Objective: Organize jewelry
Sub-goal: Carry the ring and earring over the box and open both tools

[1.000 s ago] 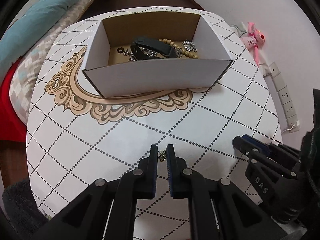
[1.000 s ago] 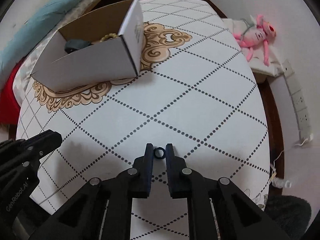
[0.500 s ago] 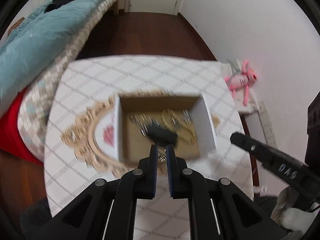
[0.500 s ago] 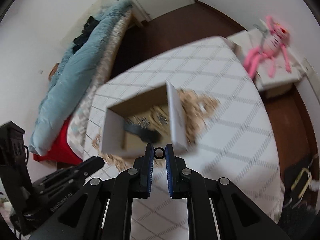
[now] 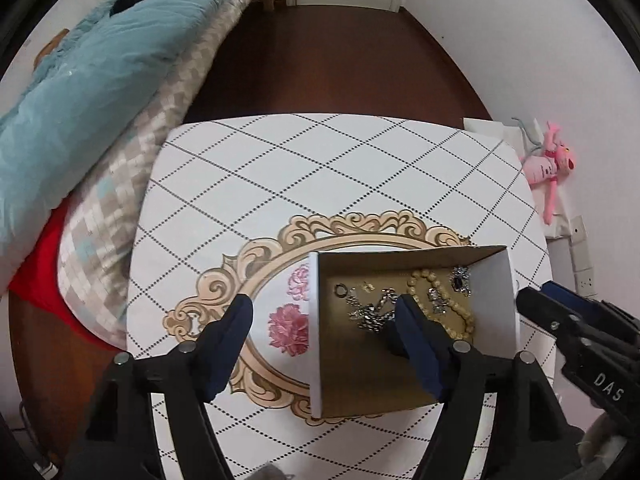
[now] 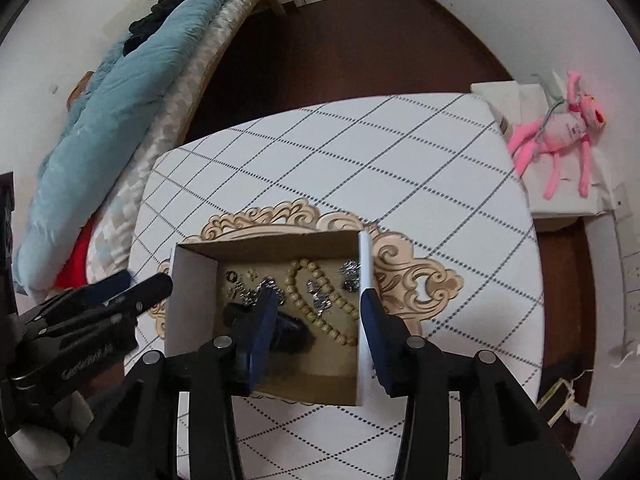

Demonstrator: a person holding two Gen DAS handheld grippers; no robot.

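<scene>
An open white cardboard box (image 5: 513, 300) (image 6: 188, 304) with a brown inside stands on the patterned table. It holds a wooden bead string (image 5: 444, 300) (image 6: 316, 308), silver pieces (image 5: 372, 312) (image 6: 316, 296), a small dark ring (image 5: 341, 289) (image 6: 231, 276) and a black object (image 6: 288, 332). My left gripper (image 5: 324, 312) is open and empty, high above the box's left wall. My right gripper (image 6: 320, 308) is open and empty above the box, its right finger over the right wall. Each gripper shows at the edge of the other view.
The table (image 5: 320, 168) has a diamond grid and a gold ornament with pink flowers (image 5: 288, 328). A bed with a blue quilt (image 5: 80, 80) lies at the left. A pink plush toy (image 6: 560, 128) lies at the right by the wall.
Both grippers rose from the table to above the box and opened. The small pieces they held, a gold one on the left and a dark ring on the right, are gone from the fingers.
</scene>
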